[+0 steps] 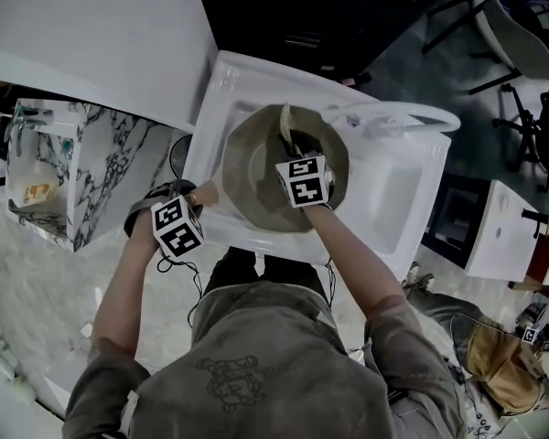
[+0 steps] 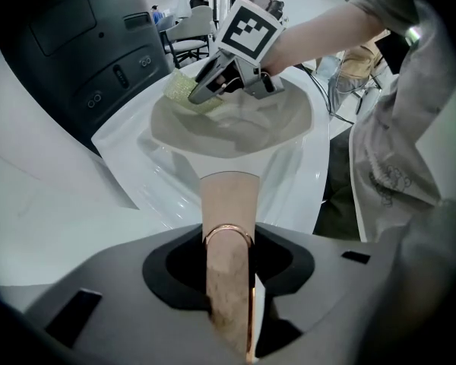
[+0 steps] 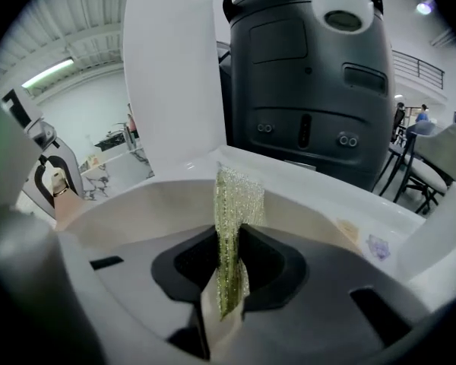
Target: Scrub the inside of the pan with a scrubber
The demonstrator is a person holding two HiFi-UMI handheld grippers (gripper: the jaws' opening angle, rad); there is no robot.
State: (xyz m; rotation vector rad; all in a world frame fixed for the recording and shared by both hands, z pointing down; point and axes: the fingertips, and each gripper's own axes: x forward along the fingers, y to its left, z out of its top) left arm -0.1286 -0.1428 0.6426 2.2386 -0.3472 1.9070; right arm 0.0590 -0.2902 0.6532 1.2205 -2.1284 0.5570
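A beige pan [image 1: 256, 176] sits in the white sink [image 1: 393, 199]. My left gripper [image 1: 195, 197] is at the sink's left edge, shut on the pan's handle [image 1: 207, 192]. In the left gripper view the handle [image 2: 228, 204], with a copper ring, runs between my jaws [image 2: 228, 261] to the pan [image 2: 243, 131]. My right gripper [image 1: 291, 146] is over the pan, shut on a yellow-green scrubber [image 1: 285, 122]. The right gripper view shows the scrubber [image 3: 235, 200] standing upright between the jaws [image 3: 229, 272], against the pan's far wall [image 3: 137, 204]. From the left, the scrubber [image 2: 184, 90] touches the pan's far-left rim.
A white faucet [image 1: 393, 117] arches over the sink's right side. A dark grey machine [image 3: 311, 74] stands right behind the sink. A marble-patterned unit [image 1: 101, 172] is on the left. Chairs [image 1: 522, 44] stand at the far right.
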